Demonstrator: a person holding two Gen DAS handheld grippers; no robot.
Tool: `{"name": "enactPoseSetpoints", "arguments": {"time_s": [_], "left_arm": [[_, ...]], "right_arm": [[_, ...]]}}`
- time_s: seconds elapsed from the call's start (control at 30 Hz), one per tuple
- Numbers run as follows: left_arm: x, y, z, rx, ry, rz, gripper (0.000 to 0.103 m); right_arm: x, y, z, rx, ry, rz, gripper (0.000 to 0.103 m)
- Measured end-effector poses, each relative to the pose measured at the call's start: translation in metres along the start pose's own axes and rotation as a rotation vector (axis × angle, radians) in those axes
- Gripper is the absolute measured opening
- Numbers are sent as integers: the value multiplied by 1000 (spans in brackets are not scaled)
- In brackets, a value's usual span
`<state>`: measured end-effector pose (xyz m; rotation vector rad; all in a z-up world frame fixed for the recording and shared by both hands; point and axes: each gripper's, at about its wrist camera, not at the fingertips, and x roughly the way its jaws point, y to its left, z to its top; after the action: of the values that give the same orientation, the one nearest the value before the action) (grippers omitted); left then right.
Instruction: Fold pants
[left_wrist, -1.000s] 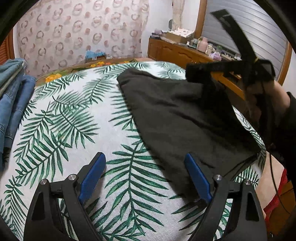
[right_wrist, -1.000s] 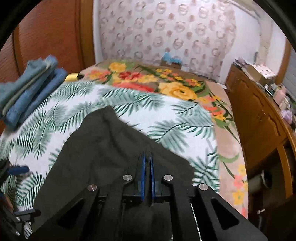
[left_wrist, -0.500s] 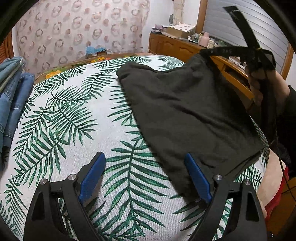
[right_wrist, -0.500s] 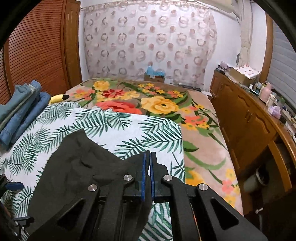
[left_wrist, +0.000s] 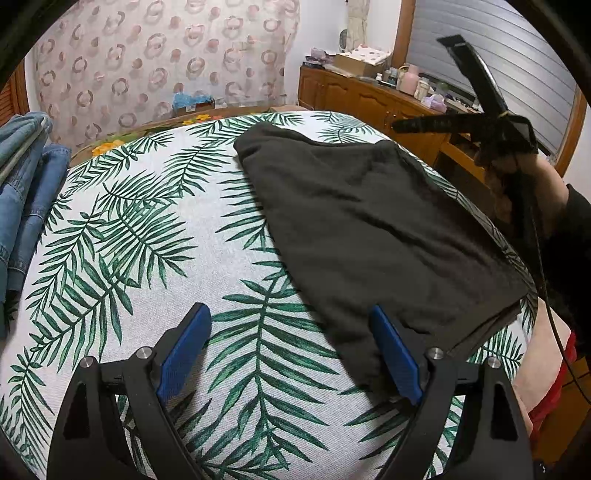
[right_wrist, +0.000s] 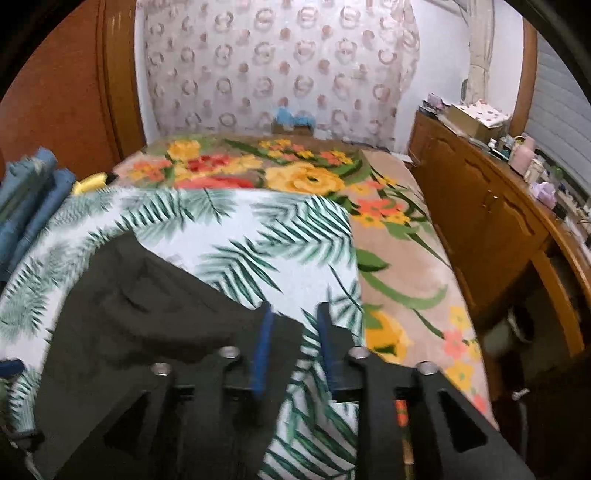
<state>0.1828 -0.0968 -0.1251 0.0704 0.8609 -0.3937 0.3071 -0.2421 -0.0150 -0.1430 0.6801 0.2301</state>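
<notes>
Pants (left_wrist: 373, 236): one, folded flat.

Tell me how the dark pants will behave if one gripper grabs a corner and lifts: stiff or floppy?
Likely floppy: the pants lie limp, with soft wrinkles against the leaf-print cover. Probably light, since the cloth looks thin. The folded layers at the near edge may slide apart and droop if lifted by one corner. Both the left gripper and the right gripper are open.

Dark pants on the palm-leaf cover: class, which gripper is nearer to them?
Left. The left gripper has one blue finger at the dark pants' near edge; the right gripper, open, is raised beside their far edge.
</notes>
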Motion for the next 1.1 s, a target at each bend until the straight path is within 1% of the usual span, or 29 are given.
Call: {"name": "enactPoseSetpoints", "arguments": {"time_s": [0.07, 0.13, 0.2, 0.37, 0.6, 0.7, 0.8, 0.87, 0.97, 1.0, 1.1], "left_arm": [[-4, 2, -1, -11, -18, 1, 88], [-8, 4, -2, -19, -42, 3, 88], [-13, 5, -2, -26, -78, 5, 88], [-21, 11, -4, -47, -120, -18, 88], [-23, 14, -3, -77, -126, -21, 88], [-22, 12, -4, -67, -125, -20, 88], [-22, 12, -5, -64, -124, -20, 88], [-22, 12, -6, -64, -123, -20, 88], [-23, 12, -7, -64, -123, -19, 88], [-23, 12, -7, -64, -122, -19, 88], [-23, 11, -8, -64, -118, -24, 88]], "right_arm": [[0, 3, 1, 1, -7, 11, 31], [3, 7, 1, -9, 9, 42, 31], [8, 16, 3, -36, 26, 67, 31], [26, 43, 8, -97, 68, 131, 31], [46, 75, 22, -152, 108, 194, 31], [56, 82, 25, -165, 152, 181, 31], [66, 90, 32, -162, 171, 176, 31], [68, 88, 37, -149, 175, 185, 31], [64, 88, 42, -135, 169, 204, 13], [61, 93, 42, -150, 156, 196, 3], [52, 95, 41, -167, 124, 199, 3]]}}
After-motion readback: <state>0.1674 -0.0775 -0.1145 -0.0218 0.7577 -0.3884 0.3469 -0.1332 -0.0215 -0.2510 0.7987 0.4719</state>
